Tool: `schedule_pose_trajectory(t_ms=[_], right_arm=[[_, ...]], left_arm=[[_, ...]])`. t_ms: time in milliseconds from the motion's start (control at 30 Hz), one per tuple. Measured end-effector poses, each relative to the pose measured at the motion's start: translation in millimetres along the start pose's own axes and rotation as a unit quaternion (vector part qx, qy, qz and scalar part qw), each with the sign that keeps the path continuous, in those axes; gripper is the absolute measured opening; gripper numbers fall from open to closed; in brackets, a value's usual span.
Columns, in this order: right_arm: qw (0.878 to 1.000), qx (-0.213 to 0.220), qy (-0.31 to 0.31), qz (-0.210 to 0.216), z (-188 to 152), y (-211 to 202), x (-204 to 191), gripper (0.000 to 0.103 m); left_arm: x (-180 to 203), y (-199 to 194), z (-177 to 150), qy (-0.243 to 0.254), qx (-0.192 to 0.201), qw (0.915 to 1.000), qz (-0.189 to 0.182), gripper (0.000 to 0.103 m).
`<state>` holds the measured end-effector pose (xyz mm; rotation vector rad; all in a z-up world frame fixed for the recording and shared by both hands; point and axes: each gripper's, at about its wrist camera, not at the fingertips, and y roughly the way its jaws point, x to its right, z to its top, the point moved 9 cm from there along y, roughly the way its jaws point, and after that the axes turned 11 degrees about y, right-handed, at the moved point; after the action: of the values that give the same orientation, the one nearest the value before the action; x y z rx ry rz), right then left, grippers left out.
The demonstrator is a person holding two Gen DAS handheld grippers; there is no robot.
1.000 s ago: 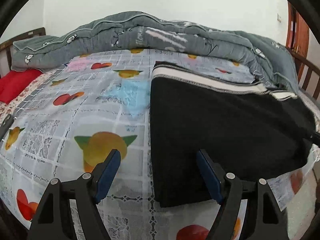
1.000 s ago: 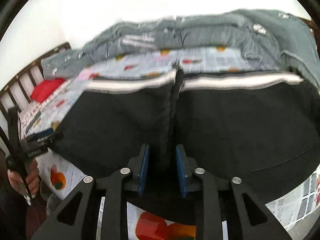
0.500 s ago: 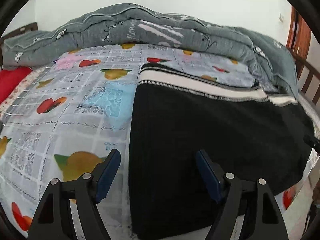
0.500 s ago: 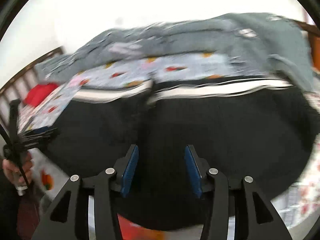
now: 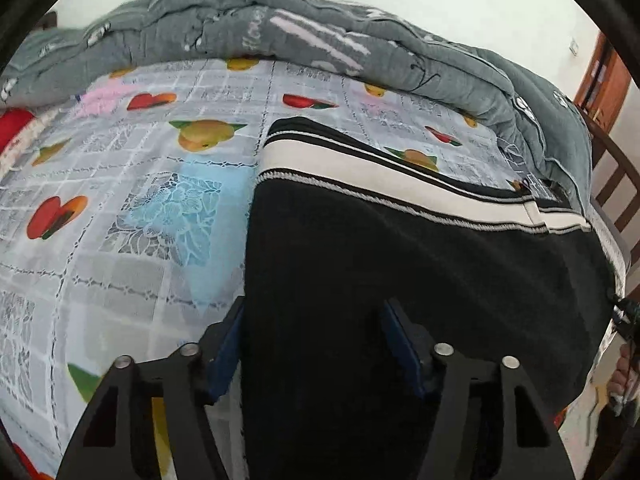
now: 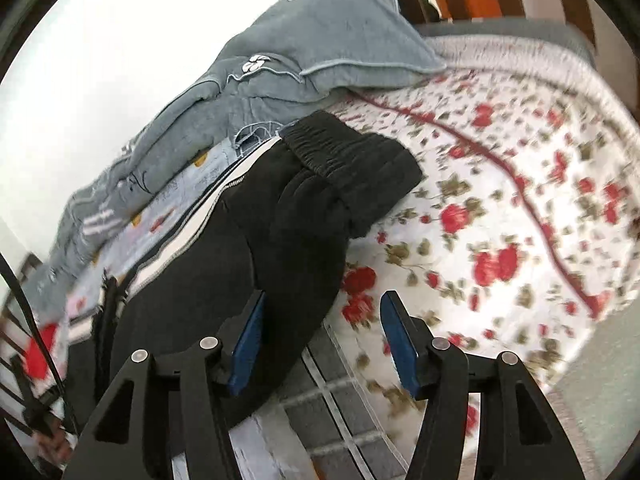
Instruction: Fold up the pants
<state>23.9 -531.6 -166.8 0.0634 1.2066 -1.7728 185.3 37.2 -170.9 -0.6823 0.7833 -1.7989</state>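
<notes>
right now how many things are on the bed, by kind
pants: 1
grey quilt: 1
fruit-print sheet: 1
rose-print blanket: 1
red cloth at the far left: 1
total: 5

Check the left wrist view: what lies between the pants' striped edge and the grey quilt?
A bare strip of fruit-print sheet separates the pants from the quilt; nothing else lies on it in the left wrist view.
</notes>
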Motion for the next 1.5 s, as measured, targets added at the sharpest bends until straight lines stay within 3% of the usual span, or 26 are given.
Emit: schedule_pose_trajectory(t_ms=[100, 233, 300, 433, 600, 867, 1000, 1133, 1233, 1300, 1467, 1500], right_arm=[[1.000, 0.002, 0.008, 0.011, 9, 17, -3, 0.057], [1.000, 0.006, 0.022, 0.010, 23, 39, -8, 0.056], [1.000, 0.016, 0.021, 0.005, 27, 43, -13, 0.041], [0.999, 0.038, -0.019, -0.018, 32, 33, -32, 0.020], [0.988, 0.090, -0.112, -0.053, 42, 11, -82, 0.014], [0.974, 0.141, -0.173, -0.038, 49, -15, -176, 0.013], [0.970, 0.141, -0.196, -0.007, 35, -16, -220, 0.013], [0.974, 0.112, -0.194, 0.039, 7, 0, -247, 0.013], [0.976, 0.085, -0.198, 0.039, -17, 30, -248, 0.012], [0.979, 0.064, -0.195, 0.019, -28, 54, -235, 0.012], [0.988, -0.005, -0.151, -0.027, -37, 101, -177, 0.022], [0.988, -0.014, -0.151, -0.032, -39, 103, -169, 0.025]], left_arm=[[-11, 6, 7, -0.031, -0.012, 0.9993, -0.020, 0.051], [-18, 16, 15, -0.063, -0.026, 0.9965, -0.049, 0.046], [-17, 21, 18, -0.067, -0.026, 0.9960, -0.053, 0.043], [-17, 26, 24, -0.069, -0.027, 0.9959, -0.052, 0.025], [-26, 14, 32, -0.110, 0.001, 0.9895, -0.094, 0.011], [-49, -13, 51, -0.088, 0.039, 0.9919, -0.083, 0.011], [-91, -34, 54, -0.085, 0.051, 0.9942, -0.042, 0.011], [-149, -52, 43, -0.096, 0.043, 0.9944, 0.010, 0.011], [-179, -50, 28, -0.099, 0.027, 0.9941, 0.036, 0.011], [-189, -42, 17, -0.106, 0.017, 0.9938, 0.030, 0.013], [-185, -25, 1, -0.105, 0.010, 0.9932, 0.048, 0.029], [-184, -24, 0, -0.098, 0.010, 0.9931, 0.064, 0.037]])
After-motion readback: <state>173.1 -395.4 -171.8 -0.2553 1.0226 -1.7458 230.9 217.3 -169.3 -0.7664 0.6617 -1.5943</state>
